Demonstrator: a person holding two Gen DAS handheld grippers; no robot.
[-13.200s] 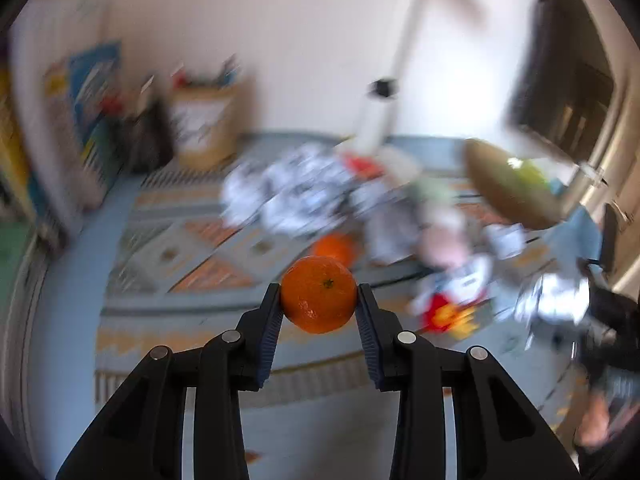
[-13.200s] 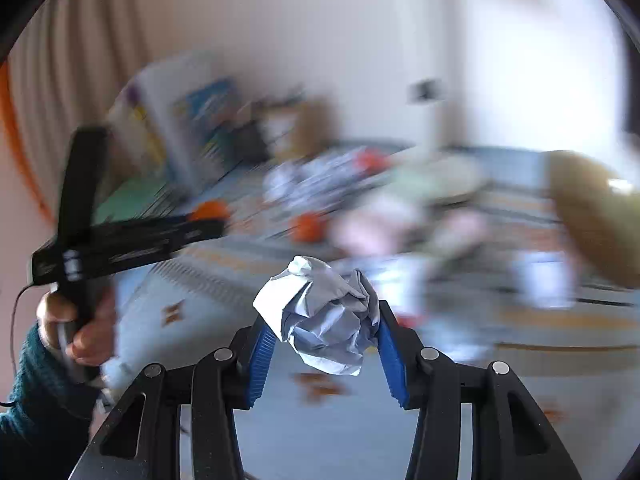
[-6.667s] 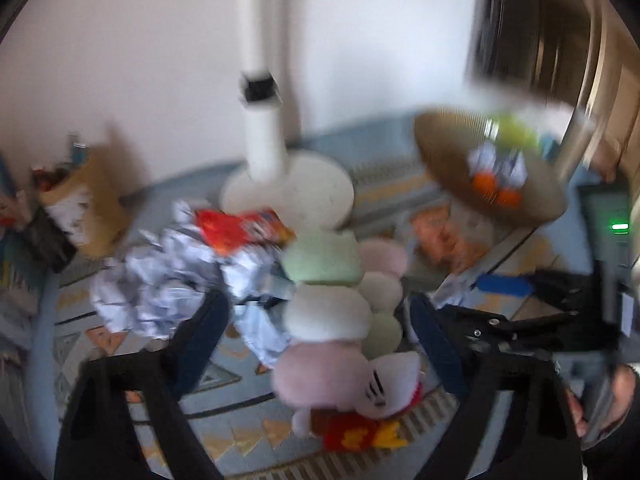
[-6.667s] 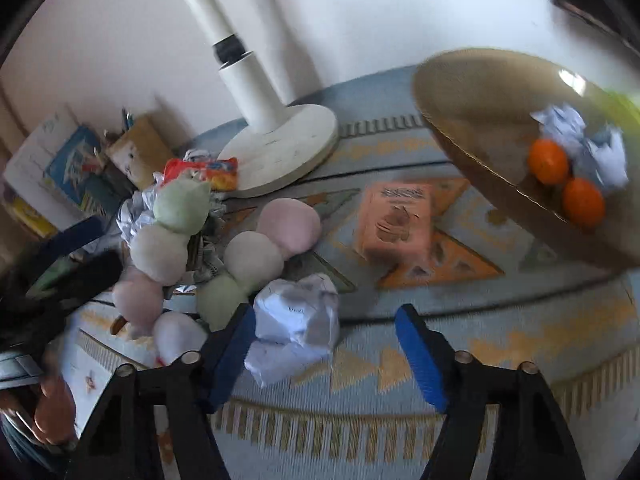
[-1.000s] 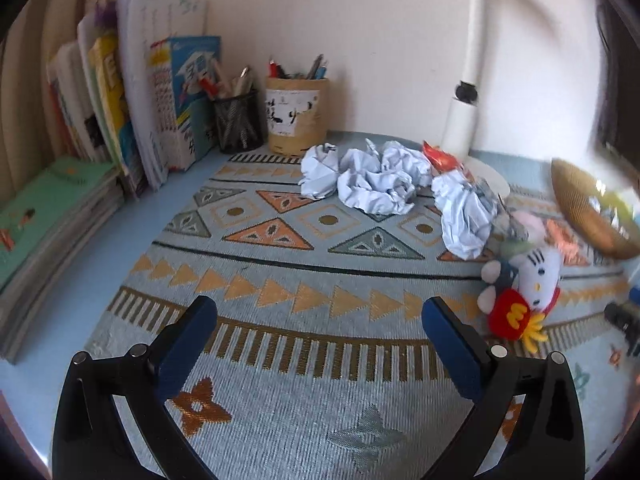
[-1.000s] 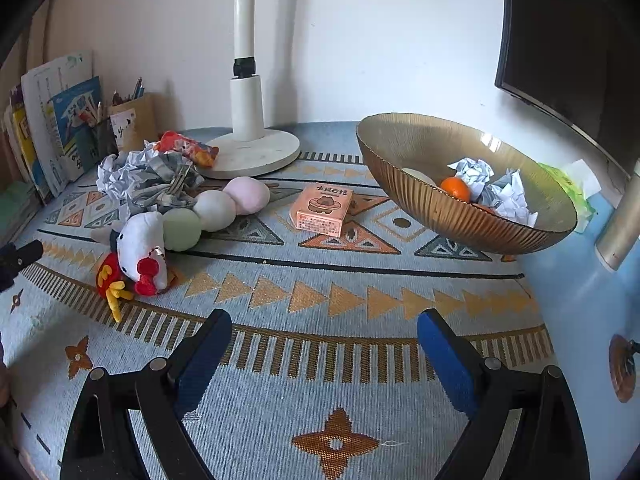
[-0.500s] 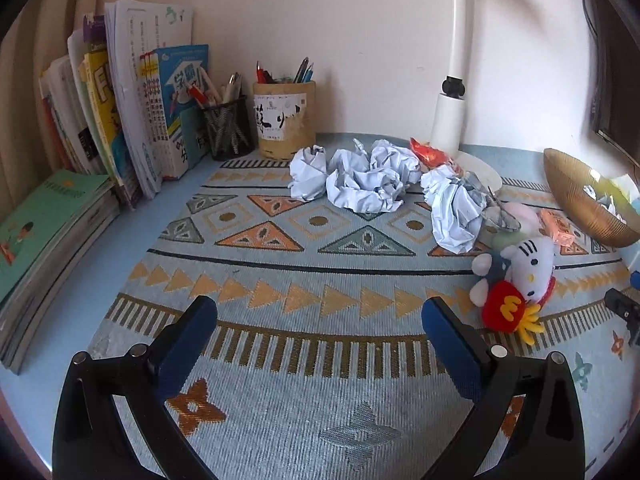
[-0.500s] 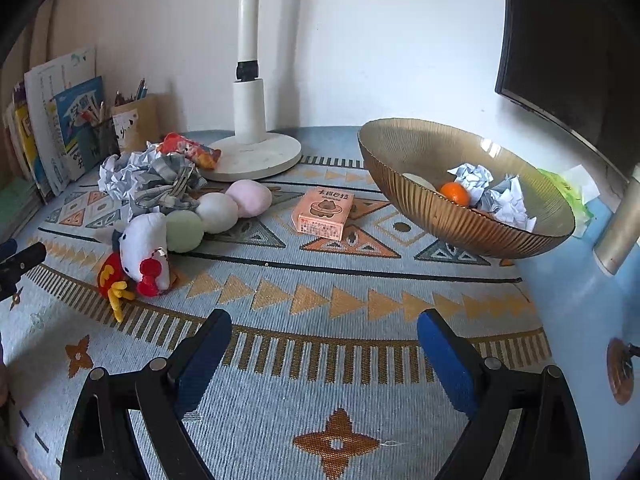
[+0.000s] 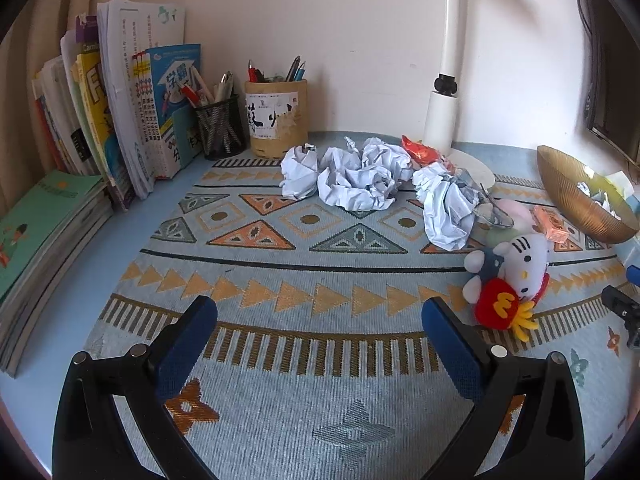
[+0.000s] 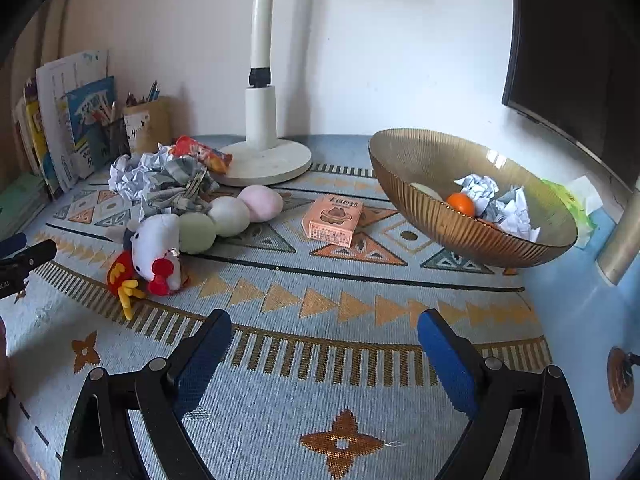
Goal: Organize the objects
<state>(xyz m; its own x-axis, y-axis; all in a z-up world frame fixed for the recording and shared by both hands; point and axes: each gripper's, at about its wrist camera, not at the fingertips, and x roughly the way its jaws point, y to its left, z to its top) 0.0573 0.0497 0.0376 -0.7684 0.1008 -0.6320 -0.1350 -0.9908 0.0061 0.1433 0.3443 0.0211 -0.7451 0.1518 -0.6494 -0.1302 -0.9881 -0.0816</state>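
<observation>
My left gripper (image 9: 319, 312) hovers open over the patterned mat (image 9: 304, 360), nothing between its blue pads. Beyond it lie crumpled paper balls (image 9: 356, 184) and a white cat plush (image 9: 508, 272) to the right. My right gripper (image 10: 324, 324) is open and empty too, low over the mat's front. The amber glass bowl (image 10: 432, 216) stands at its right, holding an orange (image 10: 460, 203) and crumpled paper (image 10: 508, 208). A pink box (image 10: 333, 220), three pastel soft balls (image 10: 228, 214) and the cat plush (image 10: 156, 248) lie to the left.
A white lamp base (image 10: 266, 164) and post stand at the back. Books (image 9: 120, 120) and two pen holders (image 9: 276, 118) line the far left wall. A red snack packet (image 10: 202, 152) rests on the paper heap. A dark monitor (image 10: 576, 60) hangs at right.
Both grippers stay open and still over the last second; the left view drifted slightly. Long before, the left held an orange and the right a paper ball, now in the bowl.
</observation>
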